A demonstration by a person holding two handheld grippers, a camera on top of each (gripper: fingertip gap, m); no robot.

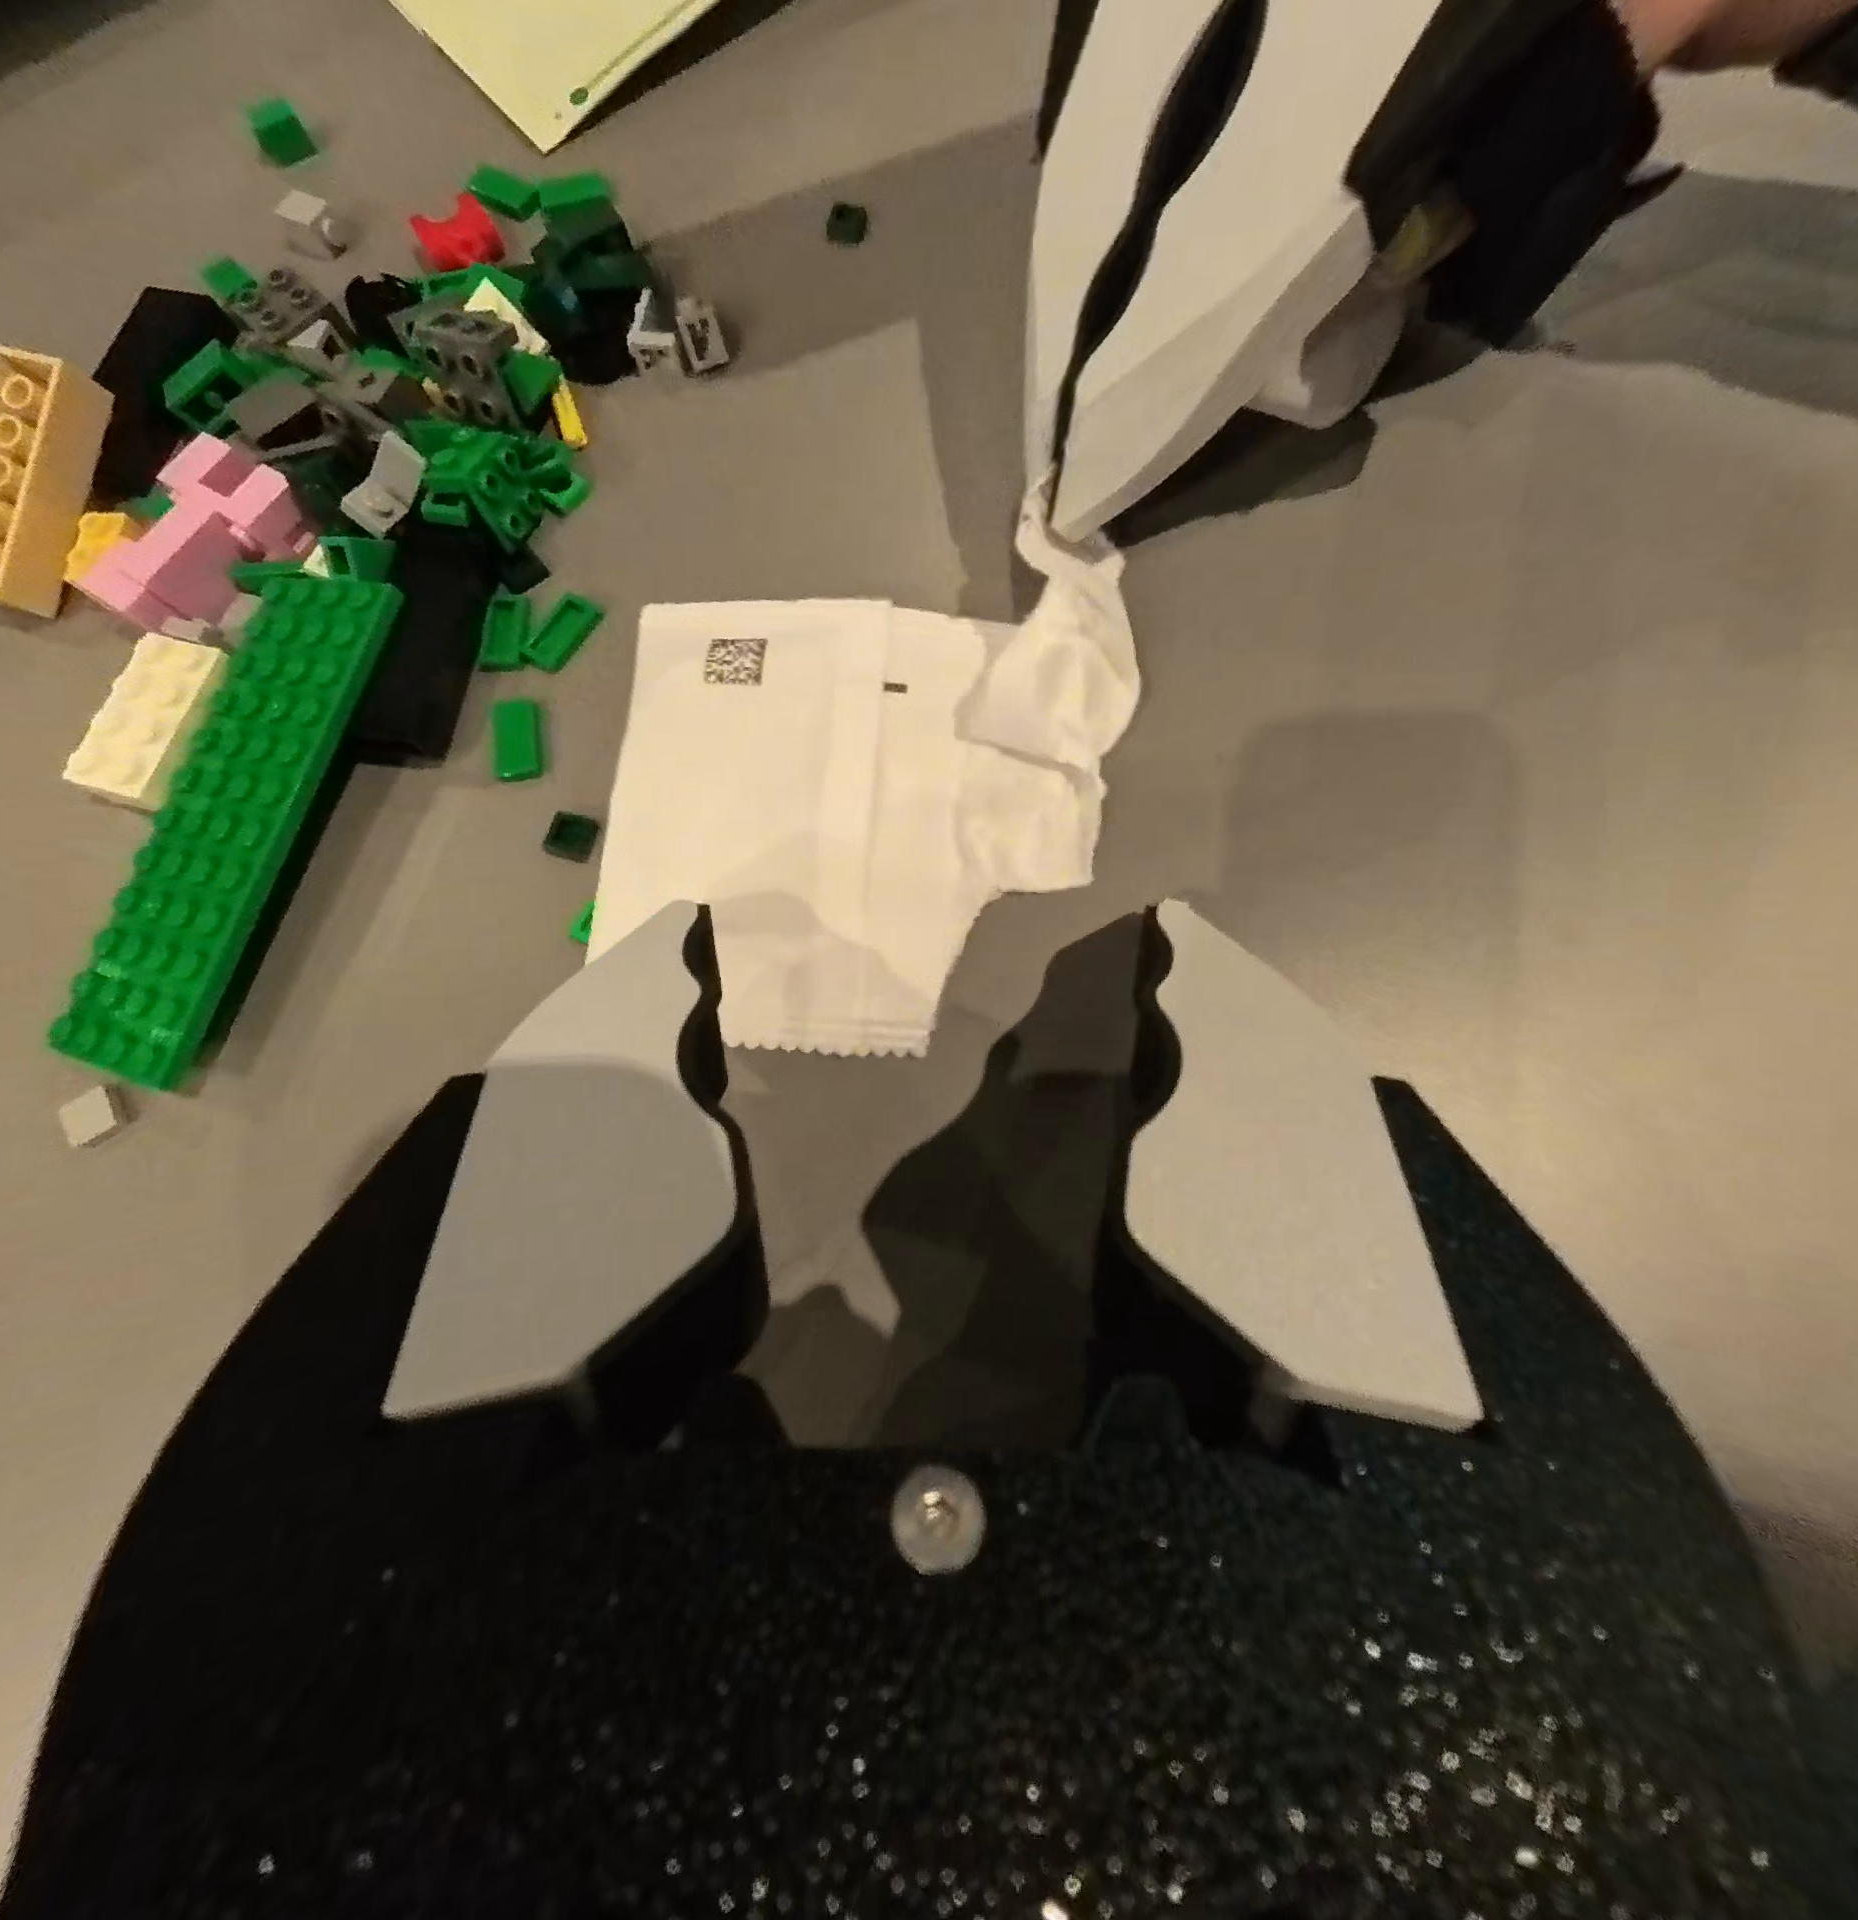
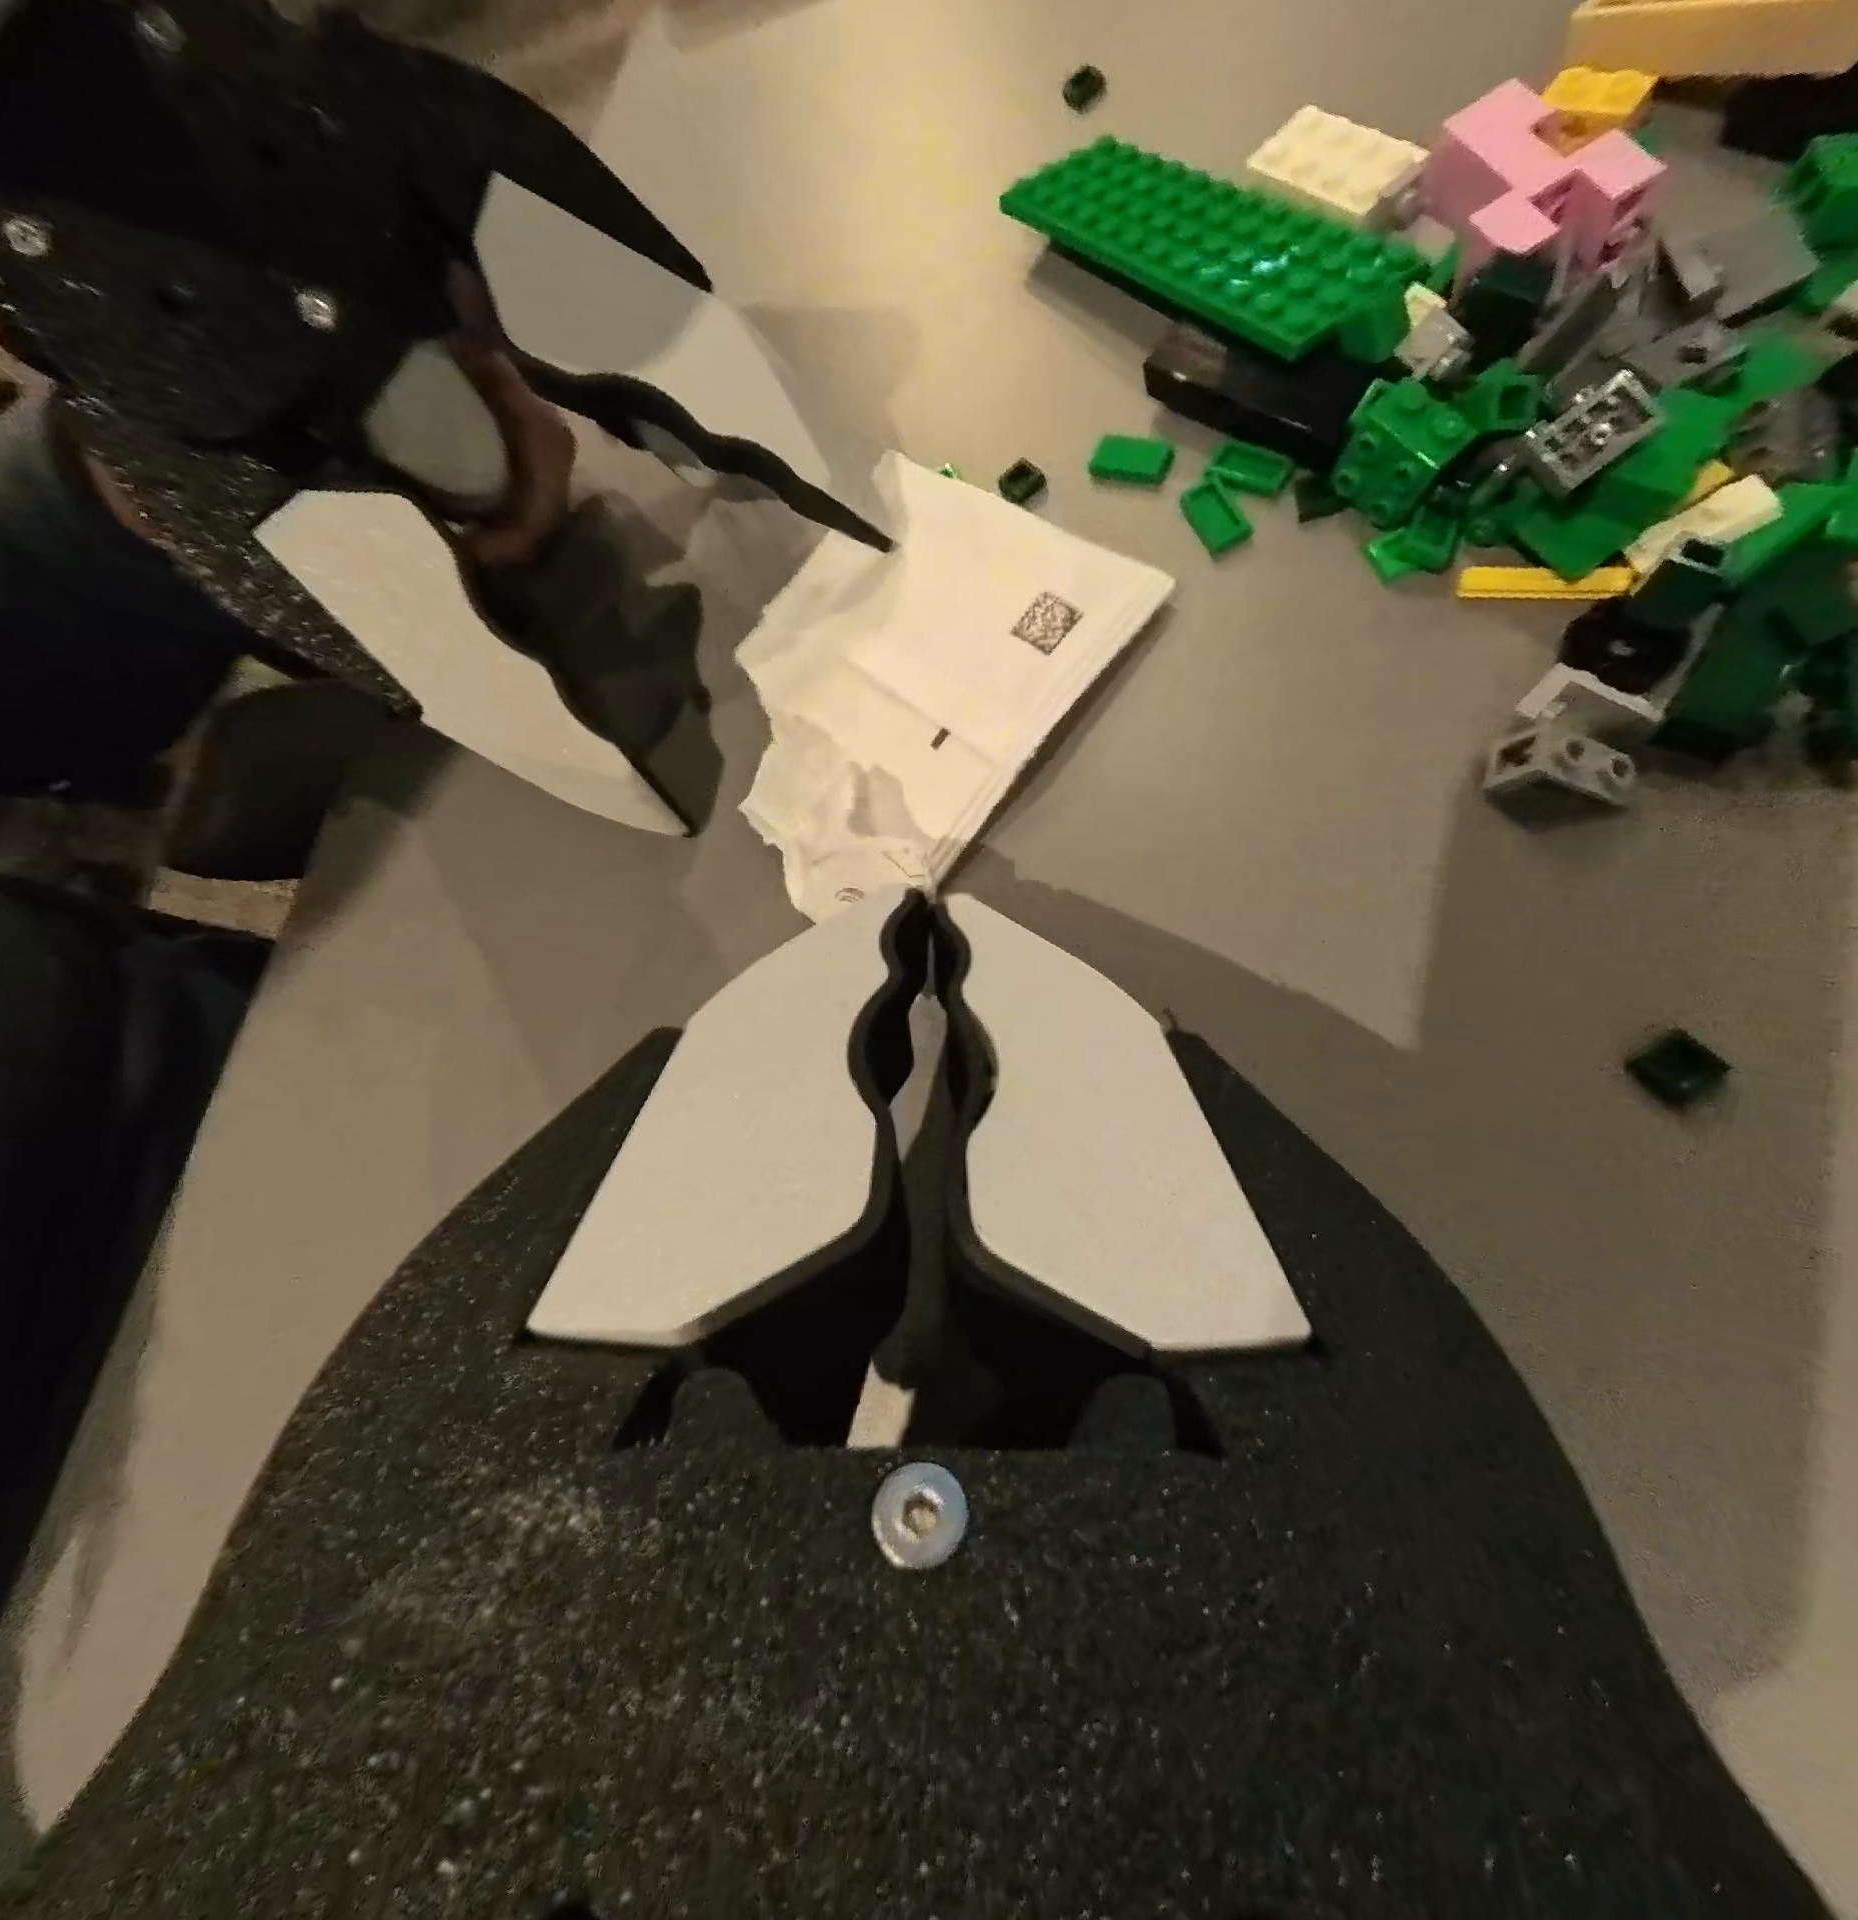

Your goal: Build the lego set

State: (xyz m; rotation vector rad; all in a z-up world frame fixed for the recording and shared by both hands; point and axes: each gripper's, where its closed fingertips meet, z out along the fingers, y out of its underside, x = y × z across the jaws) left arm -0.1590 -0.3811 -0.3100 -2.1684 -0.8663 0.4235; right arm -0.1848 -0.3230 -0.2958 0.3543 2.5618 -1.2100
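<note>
A white paper parts bag [image 1: 800,790], torn and crumpled at one end, lies on the grey table. My right gripper [image 2: 927,902] is shut on the bag's twisted corner; in the left wrist view it [image 1: 1072,530] comes down from the upper right. My left gripper [image 1: 925,914] is open, its fingers on either side of the bag's crimped near edge and not gripping it. In the right wrist view the left gripper [image 2: 785,686] hovers open over the far side of the bag [image 2: 987,644]. A pile of loose lego pieces [image 1: 405,416] lies to the left.
A long green plate [image 1: 229,831] lies beside a pink build [image 1: 218,520], a white brick [image 1: 146,717] and a tan brick [image 1: 21,468]. A booklet [image 1: 551,52] lies at the far edge. Small dark green pieces [image 2: 1673,1070] lie scattered on the table.
</note>
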